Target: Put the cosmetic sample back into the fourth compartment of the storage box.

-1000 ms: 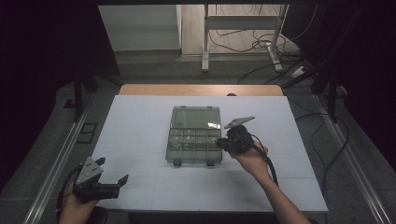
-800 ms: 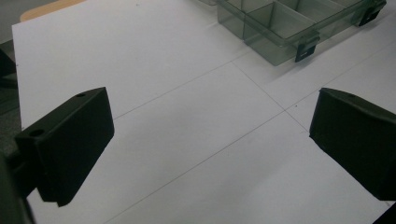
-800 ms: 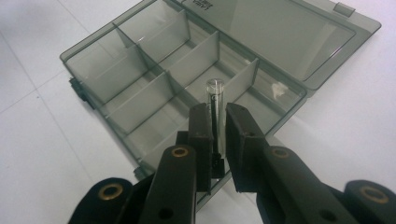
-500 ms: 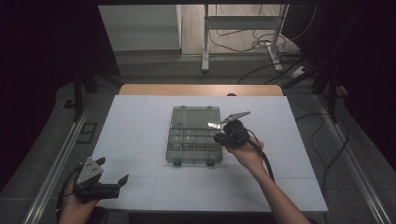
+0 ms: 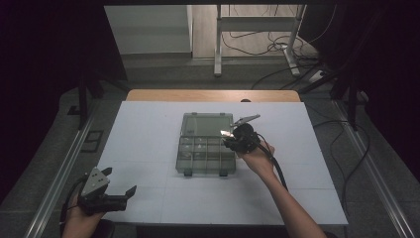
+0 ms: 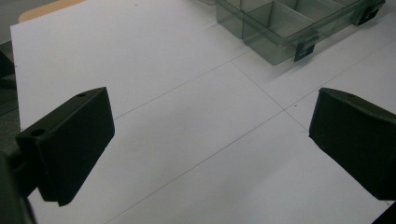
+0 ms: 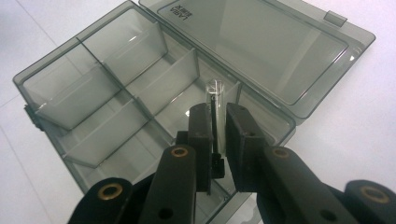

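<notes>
Left gripper (image 5: 130, 191), nearest, rests low on the white tabletop (image 5: 148, 144) with its 2 jaws wide and nothing between them. Right gripper (image 7: 218, 122): jaws narrow, clamped on a clear glass tube (image 7: 215, 100) that juts beyond the tips. Directly beneath and beyond those jaws sits the open smoky divided box (image 7: 93, 88), lid (image 7: 261, 42) flat behind it.

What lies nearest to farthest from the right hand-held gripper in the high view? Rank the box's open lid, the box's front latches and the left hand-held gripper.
1. Open lid: just left of the right hand-held gripper.
2. Front latches: at the box's near edge, below it.
3. Left hand-held gripper: at the table's near left corner.
</notes>
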The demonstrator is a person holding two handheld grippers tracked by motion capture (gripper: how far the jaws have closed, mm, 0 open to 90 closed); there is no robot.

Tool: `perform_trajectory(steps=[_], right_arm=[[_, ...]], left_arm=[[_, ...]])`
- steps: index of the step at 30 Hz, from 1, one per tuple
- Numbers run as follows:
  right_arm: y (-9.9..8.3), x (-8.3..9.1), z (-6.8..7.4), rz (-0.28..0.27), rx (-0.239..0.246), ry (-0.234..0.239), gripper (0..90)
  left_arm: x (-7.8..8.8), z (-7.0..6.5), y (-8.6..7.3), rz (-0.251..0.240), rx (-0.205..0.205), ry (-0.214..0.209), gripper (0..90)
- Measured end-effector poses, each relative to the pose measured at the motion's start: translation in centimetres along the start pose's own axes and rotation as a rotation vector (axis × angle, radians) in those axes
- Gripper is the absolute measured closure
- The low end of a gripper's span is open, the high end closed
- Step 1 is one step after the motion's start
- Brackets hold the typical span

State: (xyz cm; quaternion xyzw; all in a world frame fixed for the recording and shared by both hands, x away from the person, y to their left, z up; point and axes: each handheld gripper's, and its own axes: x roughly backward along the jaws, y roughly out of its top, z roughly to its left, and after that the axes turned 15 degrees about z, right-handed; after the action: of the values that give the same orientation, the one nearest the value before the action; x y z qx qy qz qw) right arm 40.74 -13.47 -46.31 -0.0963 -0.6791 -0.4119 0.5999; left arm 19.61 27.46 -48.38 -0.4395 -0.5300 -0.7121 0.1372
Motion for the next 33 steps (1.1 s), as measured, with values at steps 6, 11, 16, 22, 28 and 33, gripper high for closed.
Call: perform_trajectory(steps=[6, 11, 16, 22, 28, 33], right_arm=[[0.3, -0.6, -0.3, 0.009, -0.007, -0.007, 79.4], [0.4, -1.1, -0.4, 0.016, -0.011, -0.016, 79.3], [0.4, -1.4, -0.5, 0.028, -0.012, -0.019, 79.1], [0.4, -1.8, -0.3, 0.034, -0.006, -0.023, 74.3], [0.3, -1.8, -0.2, 0.037, -0.003, -0.028, 72.4], [0.3, -1.5, 0.0, 0.032, -0.006, -0.02, 68.9]], left_arm=[[0.0, 0.0, 0.0, 0.0, -0.002, 0.001, 0.9], [0.0, 0.0, 0.0, 0.0, -0.003, 0.001, 0.9], [0.0, 0.0, 0.0, 0.001, -0.006, -0.001, 1.0], [0.0, -0.1, 0.0, 0.002, -0.01, 0.0, 1.1], [0.1, 0.0, -0.1, -0.001, -0.008, -0.003, 1.1], [0.1, 0.0, -0.1, -0.003, -0.005, -0.006, 1.1]])
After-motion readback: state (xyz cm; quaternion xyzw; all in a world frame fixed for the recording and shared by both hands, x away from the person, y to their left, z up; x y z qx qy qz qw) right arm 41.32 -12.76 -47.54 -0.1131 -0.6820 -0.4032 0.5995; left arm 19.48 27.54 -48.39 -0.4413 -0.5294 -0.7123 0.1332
